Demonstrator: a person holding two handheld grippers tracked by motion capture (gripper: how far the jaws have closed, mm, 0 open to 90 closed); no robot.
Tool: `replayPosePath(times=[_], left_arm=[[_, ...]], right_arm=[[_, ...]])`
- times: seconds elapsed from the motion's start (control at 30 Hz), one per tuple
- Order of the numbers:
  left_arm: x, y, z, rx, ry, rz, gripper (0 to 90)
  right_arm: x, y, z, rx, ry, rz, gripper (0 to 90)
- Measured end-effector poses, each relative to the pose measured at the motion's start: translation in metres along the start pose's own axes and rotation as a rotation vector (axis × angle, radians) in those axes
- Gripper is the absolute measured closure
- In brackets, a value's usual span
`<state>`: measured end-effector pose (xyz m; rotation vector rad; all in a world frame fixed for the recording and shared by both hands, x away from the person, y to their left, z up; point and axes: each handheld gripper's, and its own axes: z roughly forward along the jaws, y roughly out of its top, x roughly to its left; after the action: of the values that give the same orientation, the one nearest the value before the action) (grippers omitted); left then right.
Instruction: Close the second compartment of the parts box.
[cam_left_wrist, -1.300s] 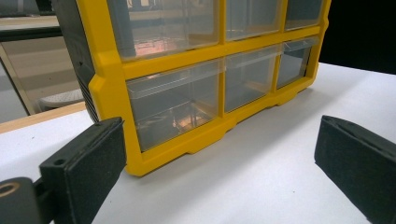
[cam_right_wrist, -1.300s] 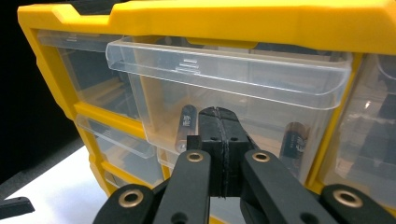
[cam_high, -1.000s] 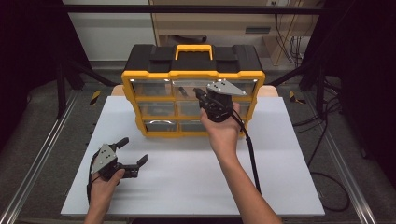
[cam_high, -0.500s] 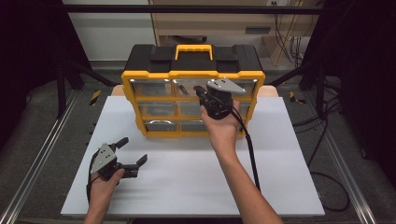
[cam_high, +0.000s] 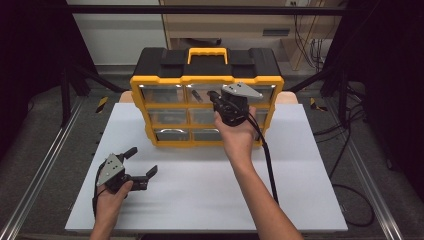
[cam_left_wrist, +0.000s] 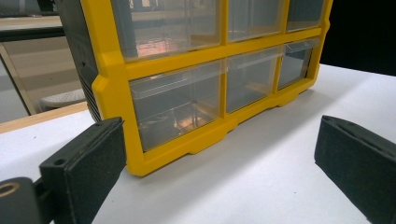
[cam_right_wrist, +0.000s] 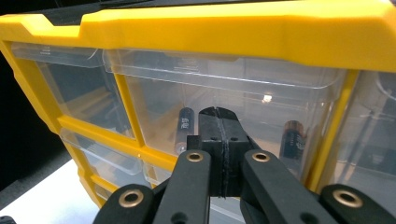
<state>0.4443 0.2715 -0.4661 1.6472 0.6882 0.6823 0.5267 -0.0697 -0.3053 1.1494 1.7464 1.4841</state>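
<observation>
The white tabletop spreads across the frame of the high view, with grey floor and metal rails to either side of it; at its far edge stands the organiser, a yellow-framed case with a black top and a yellow carrying handle, upright, its front of clear drawers facing the person; the drawers sit in three rows of three, and the left gripper view shows the lower corner of that front resting on the white surface.

The right gripper is raised in front of the organiser's top row, held by a hand whose forearm comes up from the bottom edge, a black cable trailing back along the arm; its jaws are pressed together with nothing between them, as the right gripper view shows, their tips right up against the front of the top middle drawer, though whether they touch the plastic I cannot tell; the grey three-cornered plate on top of this gripper sits level with the organiser's upper yellow band.

The left gripper is low at the near left of the tabletop, well apart from the organiser, its jaws spread wide and empty, pointing toward the organiser's lower left corner.

Inside the top middle drawer lie two batteries: one battery just left of the closed jaw tips, dark with pale lettering; the other battery to their right, dark with a copper-coloured end.
</observation>
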Motion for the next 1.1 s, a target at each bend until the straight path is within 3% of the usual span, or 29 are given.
replayPosePath(times=[0.3,0.5,1.1], left_arm=[[-0.0003,-0.0001,0.0006,0.001,-0.001,0.0,1.9],[-0.0002,-0.0008,0.002,0.006,-0.002,0.003,1.9],[0.0005,-0.0004,0.0026,0.001,-0.001,-0.002,1.9]], right_arm=[[0.0002,-0.0005,0.0012,-0.002,0.007,0.015,90.0],[-0.0008,-0.002,0.0029,-0.008,0.027,0.054,90.0],[0.0007,-0.0053,0.0006,-0.003,0.025,0.05,90.0]])
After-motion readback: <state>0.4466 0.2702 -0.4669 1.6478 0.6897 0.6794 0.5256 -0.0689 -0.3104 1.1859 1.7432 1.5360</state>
